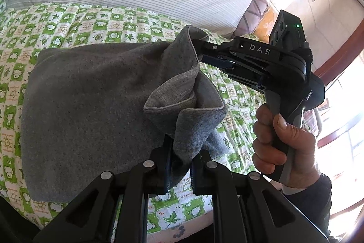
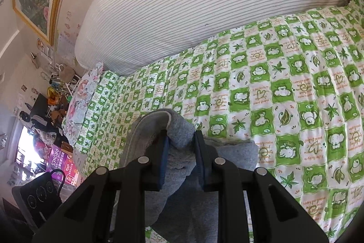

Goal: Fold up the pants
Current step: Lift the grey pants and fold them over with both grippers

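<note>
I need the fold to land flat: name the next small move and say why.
Probably lower both tongs together onto the green checked bedspread. The left tongs and right tongs each pinch an edge of the grey knit pants, whose gripped end hangs bunched above the bed.

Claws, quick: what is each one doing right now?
Left claw: closed on the gray pants.
Right claw: closed on a bunched edge of the same pants.

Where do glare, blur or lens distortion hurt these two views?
Left wrist view: the window at right is blown out, edges bow strongly, the grey pants stay sharp. Right wrist view: even light on the bedspread, glare only lower left, heavy fisheye curving, dark corners.
</note>
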A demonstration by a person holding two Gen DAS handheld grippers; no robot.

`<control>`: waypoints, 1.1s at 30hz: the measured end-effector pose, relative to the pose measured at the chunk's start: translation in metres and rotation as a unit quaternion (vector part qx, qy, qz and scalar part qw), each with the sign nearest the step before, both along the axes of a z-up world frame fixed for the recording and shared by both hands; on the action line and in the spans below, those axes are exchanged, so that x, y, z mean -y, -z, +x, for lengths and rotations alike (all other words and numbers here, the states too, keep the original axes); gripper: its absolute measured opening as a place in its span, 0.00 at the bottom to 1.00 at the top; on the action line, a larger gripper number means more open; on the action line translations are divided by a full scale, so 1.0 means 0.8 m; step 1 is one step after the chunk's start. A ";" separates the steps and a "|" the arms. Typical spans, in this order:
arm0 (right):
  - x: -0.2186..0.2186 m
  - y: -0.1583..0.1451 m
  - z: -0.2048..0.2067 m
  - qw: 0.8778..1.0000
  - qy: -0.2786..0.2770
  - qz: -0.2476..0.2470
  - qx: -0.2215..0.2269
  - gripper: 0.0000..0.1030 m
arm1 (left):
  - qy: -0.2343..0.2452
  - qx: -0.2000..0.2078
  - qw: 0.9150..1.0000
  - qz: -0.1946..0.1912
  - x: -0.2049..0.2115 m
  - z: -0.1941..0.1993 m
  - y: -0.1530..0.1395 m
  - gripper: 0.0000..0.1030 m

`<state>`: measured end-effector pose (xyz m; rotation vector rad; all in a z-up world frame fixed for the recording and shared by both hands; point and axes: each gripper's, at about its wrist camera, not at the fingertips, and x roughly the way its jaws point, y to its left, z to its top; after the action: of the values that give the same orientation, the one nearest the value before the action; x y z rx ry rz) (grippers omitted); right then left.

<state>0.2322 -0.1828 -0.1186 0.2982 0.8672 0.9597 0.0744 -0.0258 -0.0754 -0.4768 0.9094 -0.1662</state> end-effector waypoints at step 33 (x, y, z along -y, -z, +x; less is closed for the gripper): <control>0.064 0.046 0.028 0.996 0.077 -0.015 -0.035 0.23 | 0.040 -0.022 0.999 -0.005 0.031 0.015 0.029 0.49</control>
<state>0.2545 -0.2341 -0.1551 0.3700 0.9077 0.7964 0.0867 -0.0506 -0.0982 -0.4539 0.9711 -0.2341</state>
